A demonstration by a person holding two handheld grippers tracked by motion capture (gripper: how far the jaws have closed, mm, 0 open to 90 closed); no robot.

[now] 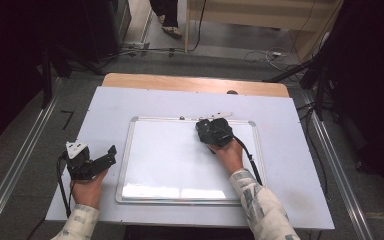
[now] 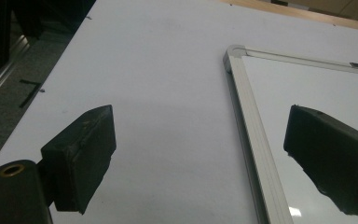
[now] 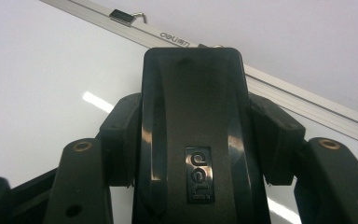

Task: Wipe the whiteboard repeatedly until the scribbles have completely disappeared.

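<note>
A white whiteboard (image 1: 170,160) with a silver frame lies flat in the middle of the table. My right gripper (image 1: 212,131) is over the board's far right part, near its top edge. It is shut on a glossy black eraser (image 3: 191,84), and its jaws (image 3: 196,119) press the eraser's two sides. The board (image 3: 42,70) lies just beneath the eraser. My left gripper (image 1: 107,159) rests at the board's left edge, open. Between its jaws (image 2: 200,121) I see only bare table and the board's frame (image 2: 247,121).
A pale sheet (image 1: 290,150) covers the table, and a wooden strip (image 1: 195,82) shows at its far edge. A small metal hanger clip (image 3: 123,17) sits on the board's top frame. Cables and dark stands lie on the floor beyond the table.
</note>
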